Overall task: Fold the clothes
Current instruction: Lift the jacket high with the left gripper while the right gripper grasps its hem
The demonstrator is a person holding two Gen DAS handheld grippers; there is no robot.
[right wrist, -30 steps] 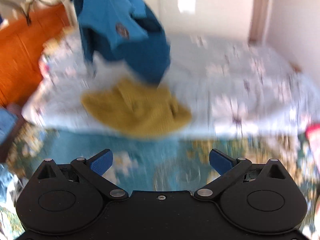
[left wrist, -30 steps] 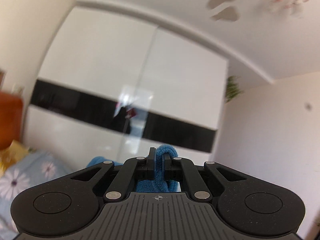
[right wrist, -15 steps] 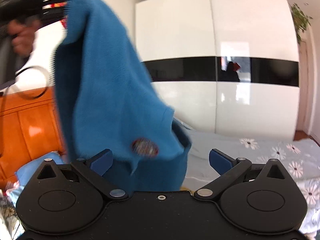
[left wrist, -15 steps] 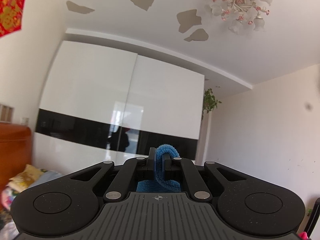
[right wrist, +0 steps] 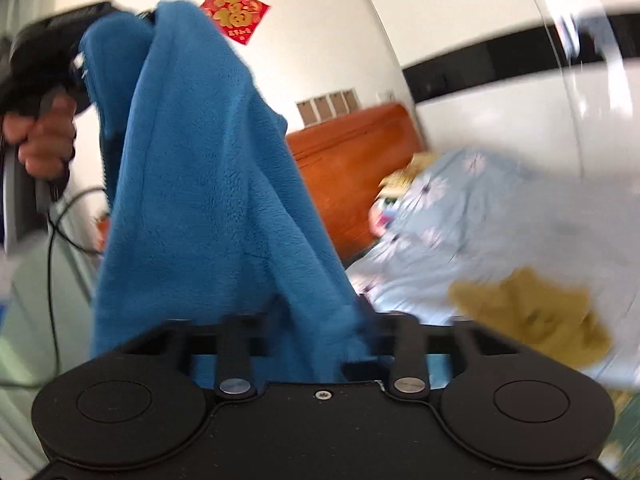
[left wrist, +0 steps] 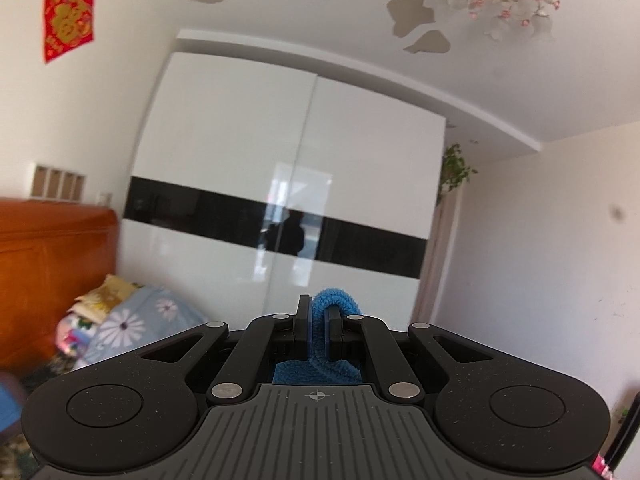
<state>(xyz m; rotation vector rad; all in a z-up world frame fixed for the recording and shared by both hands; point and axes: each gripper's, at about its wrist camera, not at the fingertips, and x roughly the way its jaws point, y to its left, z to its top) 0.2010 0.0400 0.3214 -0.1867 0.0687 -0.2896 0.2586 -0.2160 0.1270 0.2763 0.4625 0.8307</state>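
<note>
A blue fleece garment (right wrist: 208, 200) hangs from my left gripper (right wrist: 132, 16), which is held high at the upper left of the right wrist view. In the left wrist view the left gripper (left wrist: 319, 328) is shut on a fold of the blue garment (left wrist: 334, 308) and points at the wardrobe. My right gripper (right wrist: 316, 344) is right at the garment's lower part; the cloth covers its fingers, so I cannot tell whether they are closed. A mustard yellow garment (right wrist: 536, 312) lies on the bed.
The bed with a pale blue flowered cover (right wrist: 500, 216) is at the right, with an orange wooden headboard (right wrist: 352, 168) behind it. A white wardrobe with a black band (left wrist: 280, 200) fills the far wall. Pillows (left wrist: 120, 312) lie by the headboard.
The right gripper has swung left and up close to the hanging blue garment, whose lower part now covers its fingers. The left gripper has tilted slightly and still holds the garment high.
</note>
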